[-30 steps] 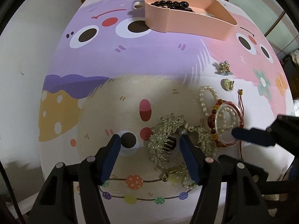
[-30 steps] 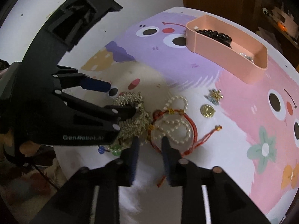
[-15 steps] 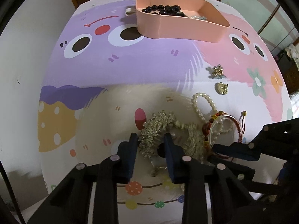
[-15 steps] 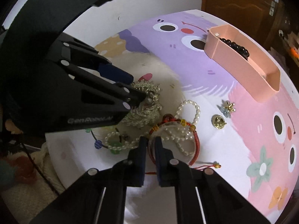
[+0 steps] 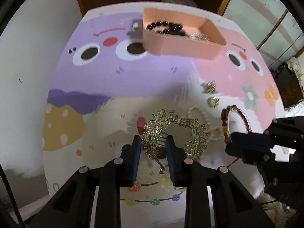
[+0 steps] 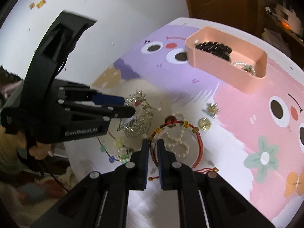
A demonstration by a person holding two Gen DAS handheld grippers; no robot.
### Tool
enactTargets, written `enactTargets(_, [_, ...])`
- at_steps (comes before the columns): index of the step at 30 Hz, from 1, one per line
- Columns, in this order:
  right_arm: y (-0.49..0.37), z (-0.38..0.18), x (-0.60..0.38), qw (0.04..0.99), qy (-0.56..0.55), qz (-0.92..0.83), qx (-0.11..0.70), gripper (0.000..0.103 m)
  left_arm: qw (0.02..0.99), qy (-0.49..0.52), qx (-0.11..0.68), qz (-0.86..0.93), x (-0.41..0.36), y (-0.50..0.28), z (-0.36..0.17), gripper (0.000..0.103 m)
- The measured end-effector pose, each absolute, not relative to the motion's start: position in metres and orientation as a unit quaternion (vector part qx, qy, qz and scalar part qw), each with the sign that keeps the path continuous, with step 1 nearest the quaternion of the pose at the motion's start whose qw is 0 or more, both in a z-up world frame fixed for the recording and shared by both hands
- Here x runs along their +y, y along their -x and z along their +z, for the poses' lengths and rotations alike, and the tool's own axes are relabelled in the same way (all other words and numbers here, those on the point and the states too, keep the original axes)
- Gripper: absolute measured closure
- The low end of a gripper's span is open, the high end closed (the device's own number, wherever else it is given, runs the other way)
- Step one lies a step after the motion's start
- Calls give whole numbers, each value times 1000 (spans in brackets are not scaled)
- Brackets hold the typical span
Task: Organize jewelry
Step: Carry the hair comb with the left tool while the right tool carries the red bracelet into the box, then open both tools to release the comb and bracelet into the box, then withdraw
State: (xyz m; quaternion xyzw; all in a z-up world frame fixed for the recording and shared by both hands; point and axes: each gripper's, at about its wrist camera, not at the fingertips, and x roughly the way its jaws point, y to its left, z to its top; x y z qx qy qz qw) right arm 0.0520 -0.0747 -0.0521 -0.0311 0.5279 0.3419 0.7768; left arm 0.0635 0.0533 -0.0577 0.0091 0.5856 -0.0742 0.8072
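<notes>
Left gripper (image 5: pixel 153 146) was closed on the rhinestone leaf hair comb (image 5: pixel 171 133), blue pads (image 5: pixel 137 152) pinching one leafy side, comb teeth visible between them; the comb looked raised off the cartoon table mat (image 5: pixel 152 79), though how far was hard to judge. Right gripper (image 6: pixel 152 148) was clamped on the rim of the red string bracelet (image 6: pixel 197 142), fingers nearly together, with a clear bangle (image 6: pixel 165 128) caught in the same loop. The bracelet stood tilted up on edge in the left wrist view (image 5: pixel 226 121). A pearl strand (image 6: pixel 178 142) showed through the ring, lying on the mat beneath. Just beyond the bracelet lay a round gold brooch (image 6: pixel 204 123) and a small pearl flower brooch (image 6: pixel 211 110), apart from each other. A green bead bracelet (image 6: pixel 121 153) lay near the right gripper's left finger. At the far end of the mat sat the pink organizer tray (image 6: pixel 247 83) with a black bead bracelet (image 6: pixel 212 47) in one end and some silvery jewelry (image 6: pixel 245 67) in the other; blurred, type unclear. Both views were motion-smeared
</notes>
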Motion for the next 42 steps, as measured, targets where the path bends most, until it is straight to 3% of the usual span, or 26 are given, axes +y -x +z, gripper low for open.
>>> enactTargets(11, [-104, 4, -115, 822, -38, 293, 488, 95, 844, -9, 531, -81, 38, -107, 17, 79])
enactTargets(17, [-155, 10, -138, 832, -102, 254, 483, 95, 854, 20, 517, -55, 37, -161, 31, 79])
enactTargets(28, [-225, -18, -139, 825, -184, 217, 488, 94, 856, 78, 510, -5, 32, -247, 0, 79])
enactTargets(39, [-242, -59, -136, 814, -174, 185, 523, 93, 847, 75, 526, 5, 19, -274, -46, 78])
enactTargets(42, [-244, -66, -145, 806, -193, 178, 530, 92, 847, 70, 527, 6, 17, -276, -50, 74])
